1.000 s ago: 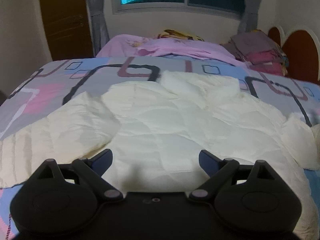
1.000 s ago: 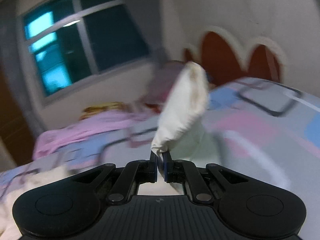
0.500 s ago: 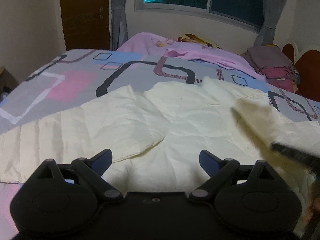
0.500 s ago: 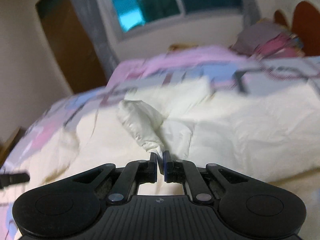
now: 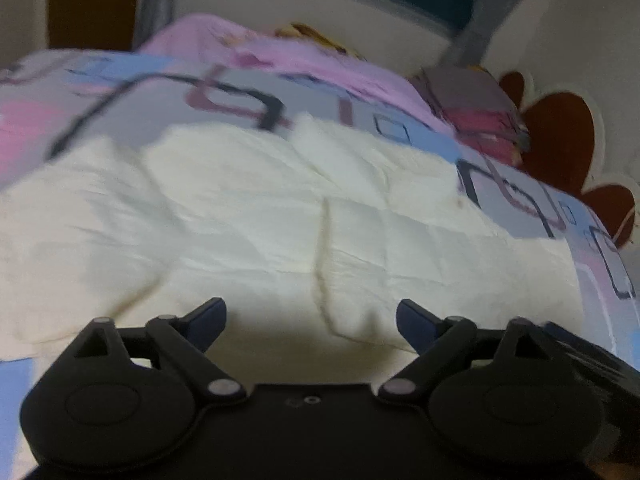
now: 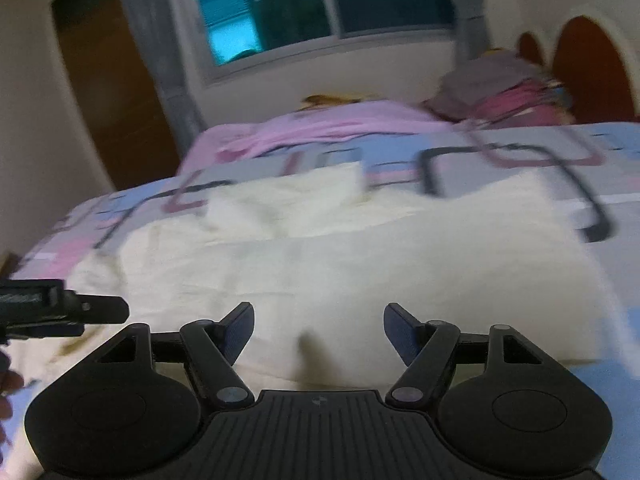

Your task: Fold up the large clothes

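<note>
A cream garment (image 5: 280, 216) is lying spread across the patterned bedspread (image 5: 120, 92), one side folded over onto the body, the fold edge running down its middle. The left gripper (image 5: 310, 320) is hovering just above the near hem, jaws wide and closing slightly, nothing pinched. The right gripper (image 6: 318, 328) is hanging over the same cloth, jaws opening, fabric below but not gripped. Folded clothes (image 6: 500, 88) are sitting stacked by the headboard (image 6: 584, 60). Both views are blurring.

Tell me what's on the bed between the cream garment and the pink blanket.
Only bare patterned bedspread separates cream garment from pink blanket, seen in both wrist views.
</note>
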`<state>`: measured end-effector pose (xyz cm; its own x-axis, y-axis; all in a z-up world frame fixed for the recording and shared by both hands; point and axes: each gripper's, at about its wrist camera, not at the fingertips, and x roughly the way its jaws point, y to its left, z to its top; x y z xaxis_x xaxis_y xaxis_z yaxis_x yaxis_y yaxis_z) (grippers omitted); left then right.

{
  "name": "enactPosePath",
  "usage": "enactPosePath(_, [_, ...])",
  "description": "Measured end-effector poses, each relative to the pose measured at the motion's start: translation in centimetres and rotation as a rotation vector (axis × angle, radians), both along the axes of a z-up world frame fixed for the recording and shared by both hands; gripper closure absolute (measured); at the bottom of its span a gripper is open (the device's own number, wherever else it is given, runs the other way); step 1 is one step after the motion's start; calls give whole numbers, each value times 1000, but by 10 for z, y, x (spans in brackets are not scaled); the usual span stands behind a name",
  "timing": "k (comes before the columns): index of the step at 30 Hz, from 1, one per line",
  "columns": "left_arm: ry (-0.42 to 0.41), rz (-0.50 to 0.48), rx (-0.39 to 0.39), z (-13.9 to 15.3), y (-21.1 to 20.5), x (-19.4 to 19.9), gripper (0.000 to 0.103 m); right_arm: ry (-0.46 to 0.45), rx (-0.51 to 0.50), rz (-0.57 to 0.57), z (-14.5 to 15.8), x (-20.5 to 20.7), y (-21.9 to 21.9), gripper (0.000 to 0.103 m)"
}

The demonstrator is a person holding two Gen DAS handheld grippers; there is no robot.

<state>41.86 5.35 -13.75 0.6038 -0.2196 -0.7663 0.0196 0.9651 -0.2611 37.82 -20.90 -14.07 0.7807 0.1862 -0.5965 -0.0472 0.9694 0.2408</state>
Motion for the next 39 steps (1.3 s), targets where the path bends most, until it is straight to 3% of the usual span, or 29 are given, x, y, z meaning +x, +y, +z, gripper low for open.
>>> enactPosePath(1, [10, -11, 3, -7, -6, 6, 23, 4, -13, -18, 0, -4, -10, 32])
enactPosePath(5, [55, 17, -7, -32, -11, 21, 35, 29, -60, -116, -5, -21, -51, 32])
enactPosePath(8, [64, 31, -79, -43, -7, 25, 55, 64, -73, -173, -15, -29, -77, 32])
enactPosePath(10, [41, 10, -88, -44, -10, 26, 82, 84, -71, -196, -22, -30, -87, 32])
enactPosePath(11, [29, -3, -87, -44, -12, 26, 83, 92, -69, -206, -24, -30, -91, 32])
enactPosePath(13, [-23, -21, -102, -38, -14, 22, 96, 111, -59, -216, -30, -27, -96, 32])
enactPosePath(19, [-163, -18, -157, 10, -1, 15, 99, 130, -6, -202, -36, -19, -97, 32])
enactPosePath(23, [-243, 29, -148, 39, 23, 9, 103, 100, -3, -139, -30, -18, -83, 32])
enactPosePath(25, [-264, 77, -92, 41, 37, 8, 103, 89, -5, -131, -26, -19, -77, 32])
enactPosePath(29, [-197, 147, -57, 23, 61, 7, 103, 103, -4, -139, -28, -17, -79, 32])
enactPosePath(32, [-87, 107, -115, 5, 58, 9, 103, 114, 17, -164, -31, -17, -90, 32])
enactPosePath(34, [-58, 84, -127, -2, 49, 12, 86, 111, -1, -164, -29, -19, -91, 32])
enactPosePath(37, [-54, 71, -155, -8, 35, 17, 44, 110, -7, -165, -26, -22, -92, 32])
enactPosePath(39, [-63, 47, -150, -10, 21, 21, 27, 107, -9, -174, -24, -27, -94, 32])
